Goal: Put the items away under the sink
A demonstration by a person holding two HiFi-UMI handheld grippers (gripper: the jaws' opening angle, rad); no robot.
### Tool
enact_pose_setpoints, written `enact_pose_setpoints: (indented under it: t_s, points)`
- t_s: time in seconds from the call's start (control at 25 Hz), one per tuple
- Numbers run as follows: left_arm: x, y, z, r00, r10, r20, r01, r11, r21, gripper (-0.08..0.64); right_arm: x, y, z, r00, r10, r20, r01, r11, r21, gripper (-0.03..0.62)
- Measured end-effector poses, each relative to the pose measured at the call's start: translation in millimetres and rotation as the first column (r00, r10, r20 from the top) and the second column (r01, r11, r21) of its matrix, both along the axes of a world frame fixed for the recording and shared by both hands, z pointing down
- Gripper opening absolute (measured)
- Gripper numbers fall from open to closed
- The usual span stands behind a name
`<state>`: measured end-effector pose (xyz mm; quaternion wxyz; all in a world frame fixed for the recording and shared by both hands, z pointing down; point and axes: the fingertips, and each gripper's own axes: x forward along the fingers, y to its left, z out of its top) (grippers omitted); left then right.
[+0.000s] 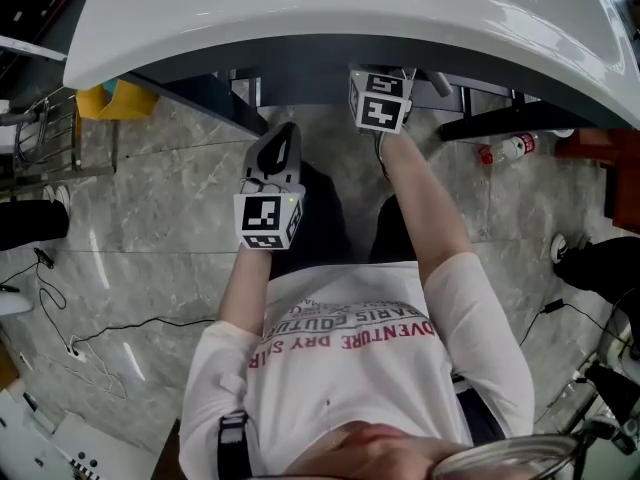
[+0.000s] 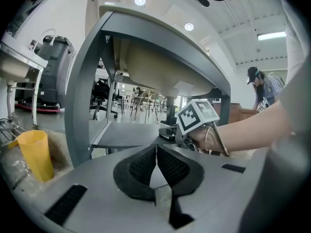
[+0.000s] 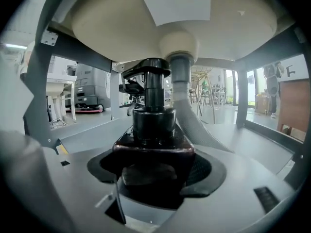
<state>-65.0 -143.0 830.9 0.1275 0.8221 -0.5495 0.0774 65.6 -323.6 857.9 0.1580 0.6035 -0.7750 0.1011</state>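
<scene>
In the right gripper view my right gripper (image 3: 155,155) is shut on a dark pump bottle (image 3: 153,123), held upright beneath the white sink basin (image 3: 170,13), just in front of its drain hose (image 3: 188,108). The head view shows only that gripper's marker cube (image 1: 380,99) at the sink's (image 1: 330,8) front edge; its jaws are hidden under the basin. My left gripper (image 2: 156,148) is shut with nothing between its jaws. It hangs in front of the sink frame, left of the right hand (image 2: 206,137), facing the grey lower shelf (image 2: 129,135).
A yellow cup (image 2: 37,154) stands on the floor left of the frame's leg (image 2: 80,106), also seen from above (image 1: 115,98). A clear bottle with a red cap (image 1: 508,149) lies on the marble floor at the right. Cables trail on the floor at left.
</scene>
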Motion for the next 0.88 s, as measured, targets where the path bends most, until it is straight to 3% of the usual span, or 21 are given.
enact_pose_setpoints:
  t_s: [0.28, 0.56, 0.72, 0.88]
  points:
    - [13.1, 2.2, 6.3, 1.000, 0.029, -0.007, -0.029, 1.000, 0.001, 0.028, 0.8, -3.3, -0.9, 1.000, 0.013, -0.005, -0.012, 0.999, 0.046, 0.364]
    - [18.6, 10.9, 11.0, 0.999, 0.021, -0.026, -0.022, 1.000, -0.010, 0.028, 1.1, 8.2, -15.0, 0.998, -0.017, 0.062, 0.011, 0.996, 0.093, 0.365]
    - [23.3, 13.3, 10.7, 0.999, 0.021, -0.030, -0.021, 1.000, -0.005, 0.028, 7.5, 25.7, -18.1, 1.000, -0.024, 0.020, 0.022, 0.997, 0.071, 0.365]
    - [30.6, 16.4, 7.4, 0.999, 0.016, -0.032, -0.016, 1.000, 0.009, 0.028, 12.8, 59.5, -31.8, 0.997, -0.075, 0.028, 0.072, 0.992, 0.107, 0.364]
